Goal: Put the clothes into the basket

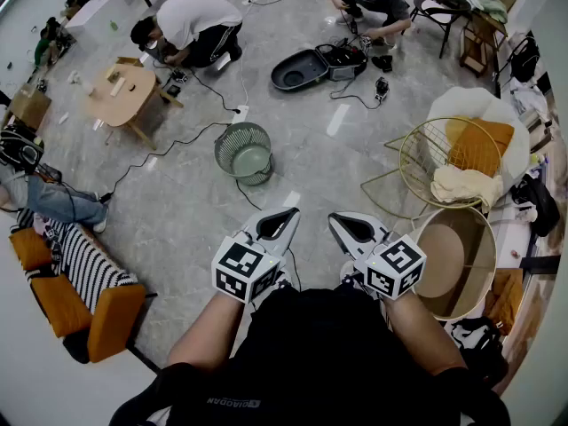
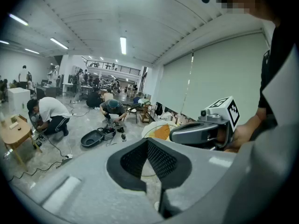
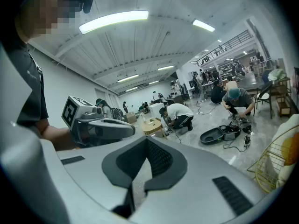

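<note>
You've got grey polished floor (image 1: 177, 211) all round. Landmark: the green mesh bin (image 1: 243, 152).
- Beyond the bin, off to its left: a round low wooden table (image 1: 120, 91).
- Beyond the bin, slightly left: a person in a white top (image 1: 191, 20), crouching.
- Beyond the bin, to its right: an open black case (image 1: 306, 67).
- Just beyond the bin: a white power strip (image 1: 240, 111), with black cables running off it.
- Nearer you, left of the bin: orange cushions (image 1: 106, 318) with striped cloth (image 1: 75, 256).

Overhead you have strip lights (image 2: 123, 45) on a curved white ceiling. Pale roller blinds (image 2: 219, 73) cover the wall far right of the bin.
</note>
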Available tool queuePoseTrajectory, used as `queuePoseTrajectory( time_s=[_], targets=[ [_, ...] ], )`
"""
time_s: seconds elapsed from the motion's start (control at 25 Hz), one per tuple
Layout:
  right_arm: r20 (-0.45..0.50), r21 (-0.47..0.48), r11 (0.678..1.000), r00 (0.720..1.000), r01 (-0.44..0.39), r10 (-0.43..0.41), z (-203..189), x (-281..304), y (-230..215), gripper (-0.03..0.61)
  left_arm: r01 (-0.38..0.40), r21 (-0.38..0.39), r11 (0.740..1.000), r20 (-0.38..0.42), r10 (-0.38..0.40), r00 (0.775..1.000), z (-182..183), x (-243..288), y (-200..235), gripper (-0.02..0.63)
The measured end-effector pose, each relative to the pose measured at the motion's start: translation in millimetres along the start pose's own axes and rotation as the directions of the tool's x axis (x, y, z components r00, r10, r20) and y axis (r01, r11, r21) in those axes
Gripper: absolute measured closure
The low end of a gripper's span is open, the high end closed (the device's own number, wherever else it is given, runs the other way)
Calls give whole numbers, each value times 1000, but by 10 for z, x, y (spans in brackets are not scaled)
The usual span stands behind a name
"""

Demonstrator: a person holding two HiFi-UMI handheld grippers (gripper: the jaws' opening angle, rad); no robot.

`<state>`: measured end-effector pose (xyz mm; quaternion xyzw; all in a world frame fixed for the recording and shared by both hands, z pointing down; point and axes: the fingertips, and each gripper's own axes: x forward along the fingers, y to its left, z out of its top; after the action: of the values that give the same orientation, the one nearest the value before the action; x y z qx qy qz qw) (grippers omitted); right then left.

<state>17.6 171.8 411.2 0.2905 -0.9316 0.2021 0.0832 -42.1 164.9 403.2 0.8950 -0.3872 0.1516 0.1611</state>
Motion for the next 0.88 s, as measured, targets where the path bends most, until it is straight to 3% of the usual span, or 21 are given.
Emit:
queuePoseTrajectory(
  time_s=[0.4,0.68,0.88],
  targets=[
    [-11,-12,1000,1000,-8,8,-37,17,44,569,-3,-6,1000,-2,3,1000,-12,-25,0,611],
    [29,59,998,999,-21,20,9,23,77,568,1,-18,1000,-9,-1,1000,-34,-70,-12,611],
    [22,56,998,1000,-21,19,-14,21,86,568,0,-20,1000,-4,-1,1000,-42,-87,-22,611]
  ],
)
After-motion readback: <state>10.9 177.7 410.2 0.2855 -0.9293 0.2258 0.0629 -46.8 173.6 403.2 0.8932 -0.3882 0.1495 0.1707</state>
